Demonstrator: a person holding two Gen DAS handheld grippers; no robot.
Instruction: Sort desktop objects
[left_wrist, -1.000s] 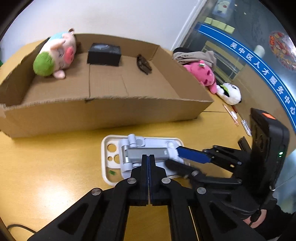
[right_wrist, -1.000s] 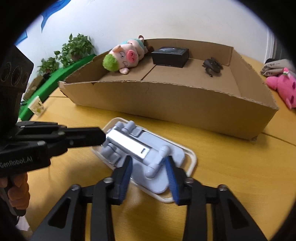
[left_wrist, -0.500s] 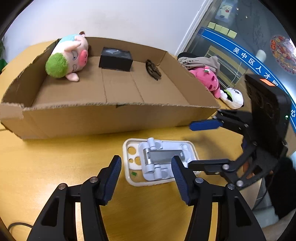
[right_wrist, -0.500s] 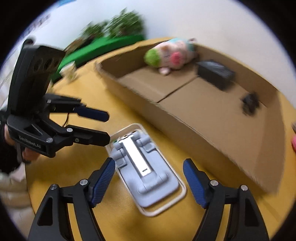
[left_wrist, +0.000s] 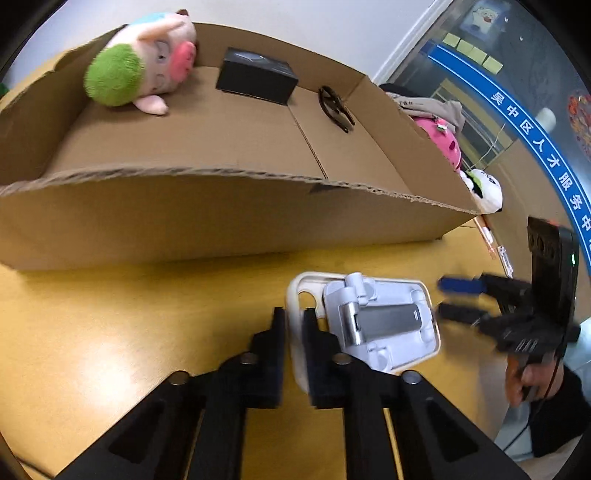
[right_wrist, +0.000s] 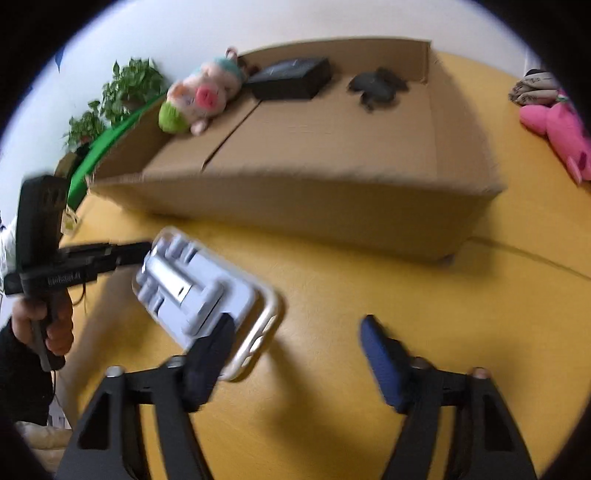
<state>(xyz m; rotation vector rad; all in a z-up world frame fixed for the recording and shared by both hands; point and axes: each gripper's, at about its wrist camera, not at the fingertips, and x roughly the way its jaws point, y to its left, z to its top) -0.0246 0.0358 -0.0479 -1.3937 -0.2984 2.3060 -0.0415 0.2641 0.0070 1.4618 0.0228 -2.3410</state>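
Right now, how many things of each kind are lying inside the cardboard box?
Inside the cardboard box:
Plush toys: 1, the pig plush
Black boxes: 1, the black box
Dark clips: 1, the dark clip
Total: 3
The phone case with the stand sits outside on the table, its edge gripped by the left gripper.

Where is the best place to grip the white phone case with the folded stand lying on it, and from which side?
Grip the phone case by its thin raised rim at the camera-cutout end, coming in low from the near side. The flat body offers no other edge, and the stand covers its middle. The left gripper already straddles that rim, probably clamped; the right gripper is open.
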